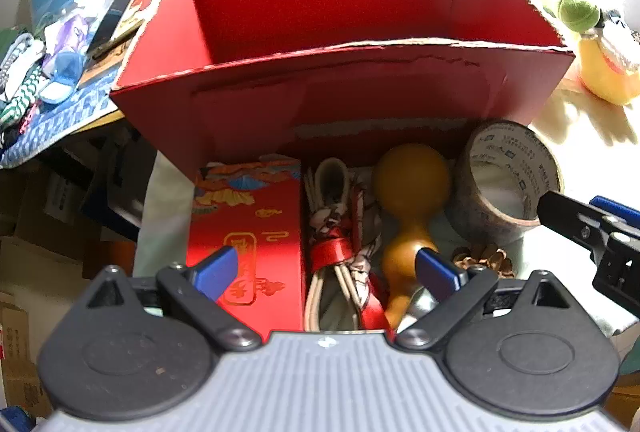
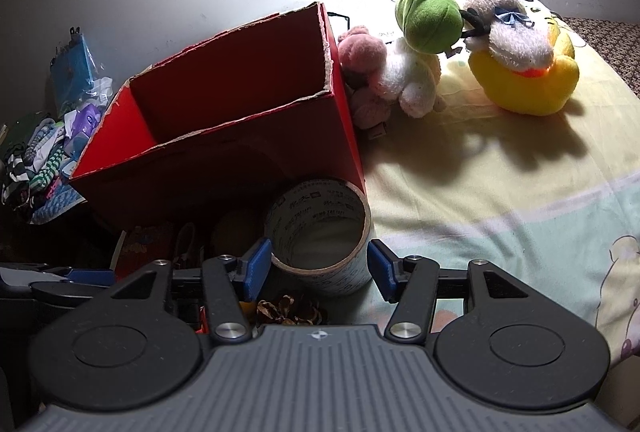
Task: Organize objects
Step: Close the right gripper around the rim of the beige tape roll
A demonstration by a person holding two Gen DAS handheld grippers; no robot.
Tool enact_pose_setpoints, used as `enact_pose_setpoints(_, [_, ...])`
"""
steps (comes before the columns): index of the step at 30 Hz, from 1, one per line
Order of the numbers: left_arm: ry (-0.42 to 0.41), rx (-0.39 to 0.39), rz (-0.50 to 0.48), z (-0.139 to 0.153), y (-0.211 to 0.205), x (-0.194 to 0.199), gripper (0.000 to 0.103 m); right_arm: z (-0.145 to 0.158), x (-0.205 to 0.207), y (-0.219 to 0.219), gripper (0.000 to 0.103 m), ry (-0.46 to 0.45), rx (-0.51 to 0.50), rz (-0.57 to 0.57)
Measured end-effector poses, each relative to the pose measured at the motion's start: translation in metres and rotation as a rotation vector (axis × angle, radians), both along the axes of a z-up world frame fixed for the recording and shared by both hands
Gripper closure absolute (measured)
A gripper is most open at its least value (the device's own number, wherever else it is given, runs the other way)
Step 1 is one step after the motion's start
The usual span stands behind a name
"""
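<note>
Right wrist view: one tape roll (image 2: 322, 236), a wide grey cardboard ring with printed lettering, stands on the bed (image 2: 500, 200) at 6 o'clock of one open red box (image 2: 224, 112). Right tool (image 2: 318, 268) straddles it, fingers apart, neither clearly touching. Left tool (image 1: 326, 268) gapes over one yellow gourd (image 1: 410, 200).

left gripper (image 1: 326, 268) open over gourd (image 1: 412, 192) | red box (image 1: 340, 80) behind | tape roll (image 1: 508, 180) right

Left wrist camera is looking down close at the red box (image 1: 340, 32); right wrist camera is facing it from the right; both are sharing the tape roll (image 2: 320, 232).
</note>
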State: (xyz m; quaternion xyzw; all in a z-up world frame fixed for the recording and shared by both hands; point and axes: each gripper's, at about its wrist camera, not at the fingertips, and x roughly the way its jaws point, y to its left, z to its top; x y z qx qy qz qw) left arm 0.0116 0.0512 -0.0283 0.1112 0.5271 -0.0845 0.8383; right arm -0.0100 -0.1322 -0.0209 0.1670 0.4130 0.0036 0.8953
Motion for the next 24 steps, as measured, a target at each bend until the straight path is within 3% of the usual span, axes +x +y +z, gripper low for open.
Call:
enact_pose_setpoints(19, [-0.009,-0.002,-0.017,-0.004,0.008,0.000,0.009,-0.003,0.003,0.011,0.047,0.021,0.021,-0.007])
enact_pose_setpoints(24, [-0.003,-0.018,-0.017,-0.002,0.007,0.005,0.022,-0.007,0.010,0.004,0.047,0.019,0.031,-0.016])
